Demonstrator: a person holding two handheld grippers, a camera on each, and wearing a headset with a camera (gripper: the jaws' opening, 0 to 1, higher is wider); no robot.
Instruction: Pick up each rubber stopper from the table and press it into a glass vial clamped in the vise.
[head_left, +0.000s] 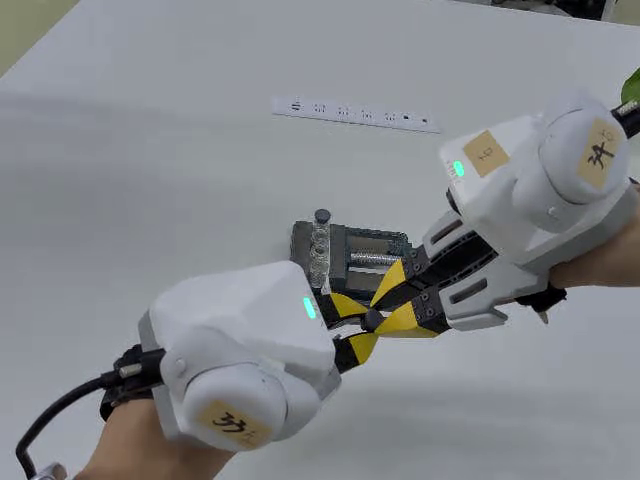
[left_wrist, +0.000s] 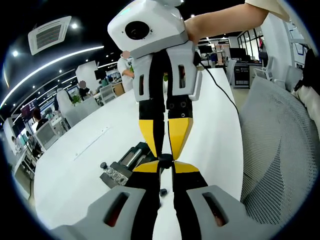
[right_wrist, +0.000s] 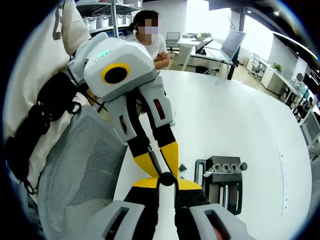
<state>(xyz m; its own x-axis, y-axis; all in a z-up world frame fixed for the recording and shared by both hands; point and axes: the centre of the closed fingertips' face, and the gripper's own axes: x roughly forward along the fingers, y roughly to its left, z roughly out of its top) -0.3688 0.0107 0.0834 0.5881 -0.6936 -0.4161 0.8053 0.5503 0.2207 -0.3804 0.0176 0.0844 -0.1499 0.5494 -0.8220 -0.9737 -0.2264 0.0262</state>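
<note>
Tip to tip above the bench (head_left: 150, 150), the left gripper (left_wrist: 165, 164) and right gripper (right_wrist: 166, 182) both clench one dark stopper (head_left: 372, 320), jaws almost closed; which one bears the hold cannot be told. The vise (head_left: 372, 250) sits just beyond the meeting point, toward the far edge, to the left gripper's left and the right gripper's right. Its upright vials (head_left: 319, 258) run in a row away from the person, the far one capped.
</note>
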